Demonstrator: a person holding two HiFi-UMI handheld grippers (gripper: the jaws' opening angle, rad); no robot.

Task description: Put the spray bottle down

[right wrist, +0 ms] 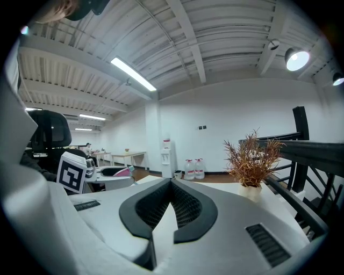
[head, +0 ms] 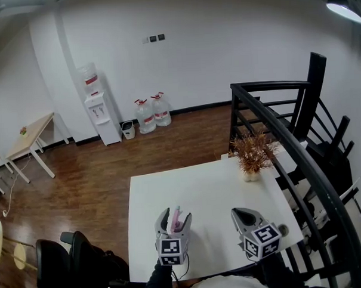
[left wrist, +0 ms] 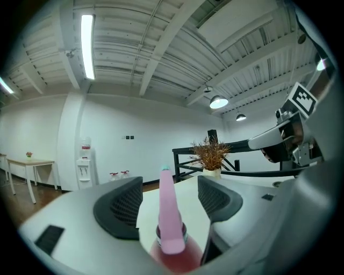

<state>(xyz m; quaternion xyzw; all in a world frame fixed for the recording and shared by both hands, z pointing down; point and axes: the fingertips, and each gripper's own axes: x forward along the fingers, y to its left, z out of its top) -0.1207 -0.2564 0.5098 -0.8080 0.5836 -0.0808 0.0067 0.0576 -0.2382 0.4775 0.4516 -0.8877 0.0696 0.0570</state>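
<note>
A pink spray bottle (head: 176,219) stands upright between the jaws of my left gripper (head: 173,217), over the front part of the white table (head: 194,184). In the left gripper view the bottle's pink head (left wrist: 169,215) rises in the gap, and both dark pads (left wrist: 121,207) stand clear of it, so this gripper (left wrist: 169,189) is open. The bottle's base is hidden. To the right, my right gripper (head: 244,216) hovers over the same table. Its jaws meet at the tips (right wrist: 171,185) with nothing between them.
A potted dried plant (head: 251,156) stands at the table's far right edge. A black stair railing (head: 287,133) runs along the right side. A dark chair (head: 54,265) sits at the near left. A water dispenser (head: 101,111) and jugs line the far wall.
</note>
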